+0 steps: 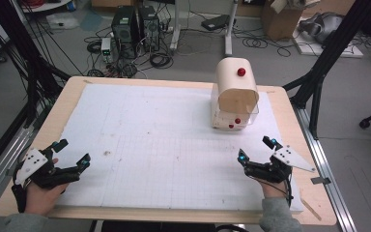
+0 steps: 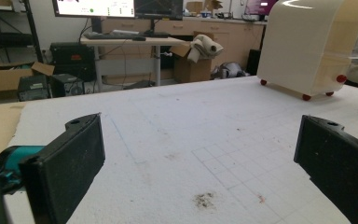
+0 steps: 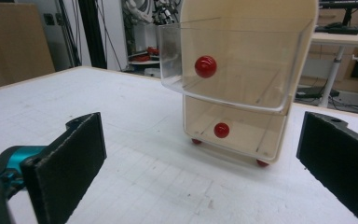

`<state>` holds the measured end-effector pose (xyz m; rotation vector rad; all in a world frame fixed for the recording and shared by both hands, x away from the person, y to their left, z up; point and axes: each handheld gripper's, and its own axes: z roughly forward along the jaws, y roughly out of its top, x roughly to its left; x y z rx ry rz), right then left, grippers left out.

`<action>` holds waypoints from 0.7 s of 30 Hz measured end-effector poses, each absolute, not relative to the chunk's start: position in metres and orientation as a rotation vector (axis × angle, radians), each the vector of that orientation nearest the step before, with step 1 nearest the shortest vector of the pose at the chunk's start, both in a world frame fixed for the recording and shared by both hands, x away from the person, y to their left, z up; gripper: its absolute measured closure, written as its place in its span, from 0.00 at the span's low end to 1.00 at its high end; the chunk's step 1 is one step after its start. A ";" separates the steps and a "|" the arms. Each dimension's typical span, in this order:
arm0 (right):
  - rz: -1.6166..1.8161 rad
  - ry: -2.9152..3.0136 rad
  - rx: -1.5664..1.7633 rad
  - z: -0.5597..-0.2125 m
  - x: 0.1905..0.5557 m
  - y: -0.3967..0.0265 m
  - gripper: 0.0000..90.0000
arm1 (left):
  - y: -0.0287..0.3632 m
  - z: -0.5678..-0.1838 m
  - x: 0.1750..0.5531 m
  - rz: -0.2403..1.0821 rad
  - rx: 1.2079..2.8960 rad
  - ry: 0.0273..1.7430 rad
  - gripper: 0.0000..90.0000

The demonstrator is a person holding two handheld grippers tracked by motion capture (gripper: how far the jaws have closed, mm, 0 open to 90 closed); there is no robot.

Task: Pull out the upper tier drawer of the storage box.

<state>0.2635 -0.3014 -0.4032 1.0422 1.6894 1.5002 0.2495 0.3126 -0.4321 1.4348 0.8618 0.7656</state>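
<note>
A cream cabinet (image 1: 235, 92) with two clear drawers stands on the far right part of the white mat (image 1: 149, 145), well ahead of the right gripper (image 1: 256, 149) and far across from the left gripper (image 1: 72, 152). In the right gripper view the upper drawer (image 3: 233, 70) is pulled out toward the camera, its red knob (image 3: 205, 66) facing front; the lower drawer (image 3: 235, 130) sits pushed in, with its own red knob (image 3: 221, 129). The cabinet rests on small red feet (image 3: 262, 163). Both grippers sit near the front edge of the table (image 1: 67, 92), one at each side, each held in a hand. The jaws of both stand wide apart with nothing between them. A dark smudge (image 2: 205, 199) marks the mat just ahead of the left gripper; it looks like dirt, though the view is too coarse to be sure. Another red knob (image 1: 241, 72) shows on the cabinet's rounded top.
</note>
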 end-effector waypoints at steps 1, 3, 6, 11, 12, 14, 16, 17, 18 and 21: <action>1.509 1.697 1.042 -0.404 0.261 -0.307 0.00 | 0.313 -0.432 0.249 0.766 1.439 0.860 0.02; 1.516 1.697 1.044 -0.405 0.258 -0.312 0.00 | 0.312 -0.432 0.249 0.763 1.441 0.860 0.02; 1.528 1.698 1.047 -0.406 0.255 -0.318 0.00 | 0.313 -0.432 0.249 0.762 1.441 0.861 0.02; 1.549 1.705 1.058 -0.411 0.249 -0.334 0.00 | 0.313 -0.432 0.249 0.761 1.438 0.860 0.02; 1.549 1.705 1.058 -0.411 0.249 -0.334 0.00 | 0.313 -0.432 0.249 0.760 1.438 0.859 0.02; 1.551 1.707 1.062 -0.412 0.247 -0.338 0.00 | 0.313 -0.432 0.250 0.755 1.440 0.859 0.02; 1.557 1.699 1.069 -0.413 0.246 -0.341 0.00 | 0.313 -0.432 0.250 0.753 1.442 0.860 0.02; 1.555 1.692 1.067 -0.414 0.246 -0.342 0.00 | 0.312 -0.432 0.250 0.752 1.444 0.858 0.02; 1.560 1.688 1.077 -0.414 0.246 -0.342 0.00 | 0.312 -0.432 0.250 0.751 1.443 0.858 0.02; 1.558 1.695 1.070 -0.413 0.246 -0.341 0.00 | 0.312 -0.432 0.250 0.750 1.440 0.857 0.02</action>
